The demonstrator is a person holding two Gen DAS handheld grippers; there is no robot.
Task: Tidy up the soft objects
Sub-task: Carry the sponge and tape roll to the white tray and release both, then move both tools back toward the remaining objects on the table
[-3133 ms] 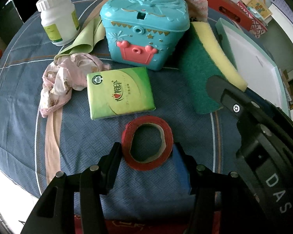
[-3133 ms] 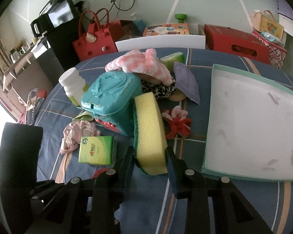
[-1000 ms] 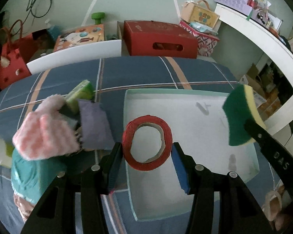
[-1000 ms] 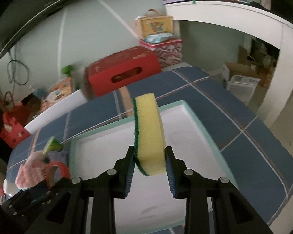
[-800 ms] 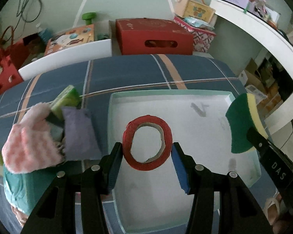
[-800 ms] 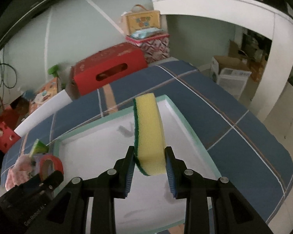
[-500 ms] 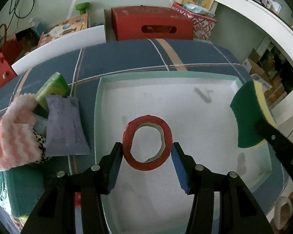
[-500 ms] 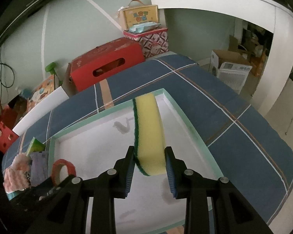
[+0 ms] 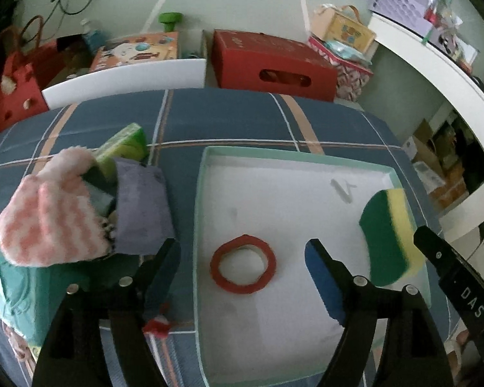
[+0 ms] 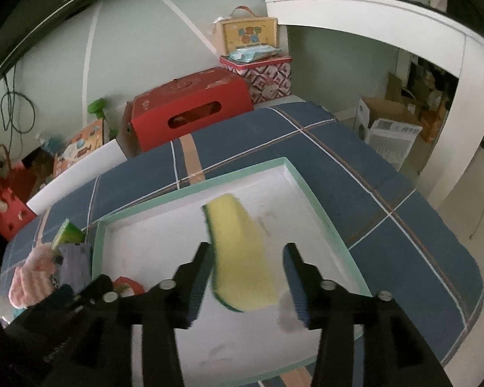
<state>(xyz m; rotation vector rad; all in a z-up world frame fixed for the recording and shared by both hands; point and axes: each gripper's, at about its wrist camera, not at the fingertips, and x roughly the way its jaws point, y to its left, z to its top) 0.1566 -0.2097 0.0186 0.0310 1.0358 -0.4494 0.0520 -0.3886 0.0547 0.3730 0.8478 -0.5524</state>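
A red tape ring (image 9: 243, 264) lies on the floor of the white, teal-rimmed tray (image 9: 199, 193). My left gripper (image 9: 242, 243) hangs over it, jaws opening wide and clear of the ring on both sides. The yellow and green sponge (image 10: 238, 258) is blurred and tilted between the opening jaws of my right gripper (image 10: 247, 246) above the tray (image 10: 319, 213). Its right pad stands apart from the sponge. In the left wrist view the sponge (image 9: 390, 238) hangs over the tray's right side. The ring (image 10: 129, 282) shows at the tray's left.
Left of the tray are a pink striped sock (image 9: 48, 222), a purple cloth (image 9: 142, 213), a green tissue pack (image 9: 122, 148) and a teal box (image 9: 25, 290). A red carton (image 9: 271, 64) stands beyond the plaid blue surface. The surface's edge drops off to the right (image 10: 451, 258).
Both grippers have opened. The red ring has dropped from the left jaws onto the tray floor. The sponge has come loose in the right jaws and tipped over.
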